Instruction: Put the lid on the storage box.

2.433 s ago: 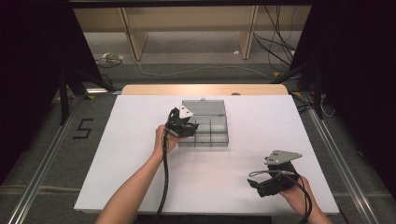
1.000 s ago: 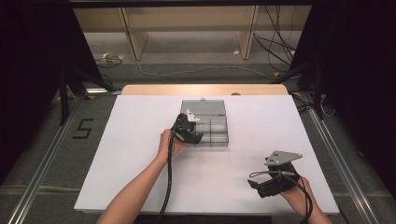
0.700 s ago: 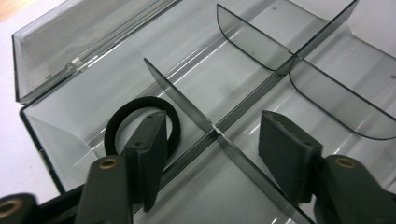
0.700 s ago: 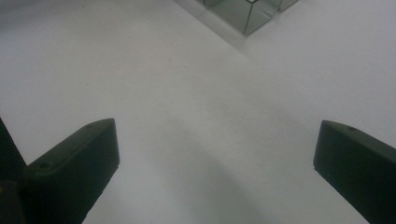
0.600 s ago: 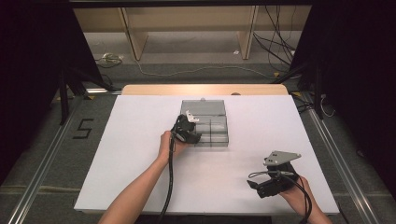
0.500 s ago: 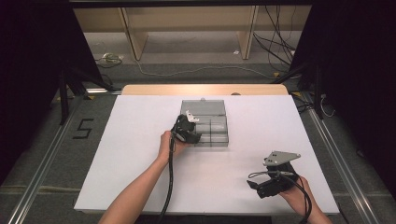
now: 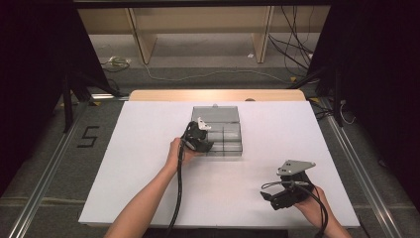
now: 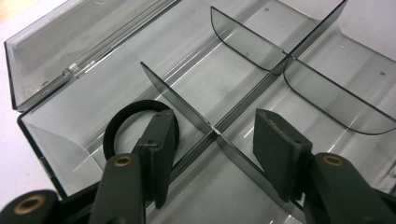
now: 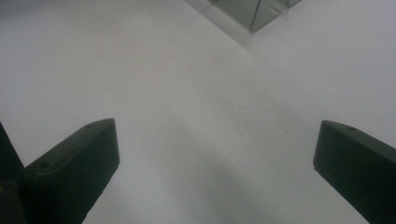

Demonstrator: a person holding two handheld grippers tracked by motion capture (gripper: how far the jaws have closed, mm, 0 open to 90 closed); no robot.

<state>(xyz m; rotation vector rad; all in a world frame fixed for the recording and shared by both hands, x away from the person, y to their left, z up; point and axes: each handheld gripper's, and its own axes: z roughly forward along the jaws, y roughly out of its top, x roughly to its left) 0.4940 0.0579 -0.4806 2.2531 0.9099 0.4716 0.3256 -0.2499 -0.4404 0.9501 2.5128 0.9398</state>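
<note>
Two grippers in play: left gripper [image 7: 204,143] is over the near-left corner of the clear compartment box [image 7: 223,130], right gripper [image 7: 283,194] parked low on the white table [image 7: 148,148], well apart from the box. Left gripper view: jaws apart, nothing between them, straddling a divider wall; black ring [image 8: 122,125] lies flat on the box floor in the corner compartment, just behind the left jaw's pad, looks let go. Lid [image 8: 70,44] stands open at the back. Right jaws wide apart too, over bare table, box corner [image 9: 254,11] at the top edge of the right gripper view. Judgement: ring looks placed, so the main step seems done; prob. left = pull the gripper out, maybe close the lid. Hard to tell: whether the left pad touches the ring, part of the ring is hidden behind it; far compartments look empty, but glare and box edges cut off at frame; ring too small to make out from the high view.
</note>
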